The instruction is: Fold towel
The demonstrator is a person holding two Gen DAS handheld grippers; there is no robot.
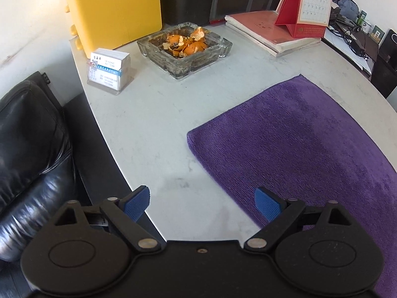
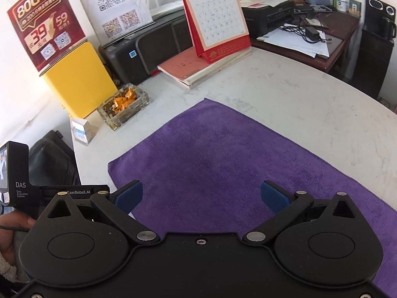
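Left tongs (image 1: 202, 204) up front, blue pads spread wide, nothing between them. They hang over the tabletop (image 1: 158, 129) edge, the 3 o'clock pad over the near edge of the purple towel (image 1: 297, 149), the 9 o'clock pad over the rim by the black leather seat (image 1: 32, 149). Right tongs (image 2: 201, 197) likewise gaping, empty, both pads above the towel (image 2: 223, 159).

The towel lies flat on the white marbled tabletop, looks already doubled (rounded fold edge at its 9 o'clock side in the left wrist view). In the right wrist view it fills the centre, far corner pointing to 12 o'clock.

At 9 o'clock in the right wrist view: a hand (image 2: 10, 236) and the other device's black housing w/ "DAS" lettering (image 2: 17, 173).

Further out, approx 11 o'clock from the towel in the left view: a clear holder w/ a stack of cards (image 1: 109, 69), then a glass ashtray (image 1: 184, 49) full of orange peel (image 1: 188, 43). Behind those, a yellow case (image 1: 111, 10) standing upright.

At 1 o'clock, a stack of books (image 1: 270, 32) w/ a red desk calendar (image 2: 215, 22) on top. Behind the books, a black printer (image 2: 148, 47). Against the wall, a red promo sign (image 2: 47, 22) and a QR-code sheet (image 2: 114, 5). Far at 2 o'clock, a dark wooden desk (image 2: 330, 37) strewn w/ papers and cables.
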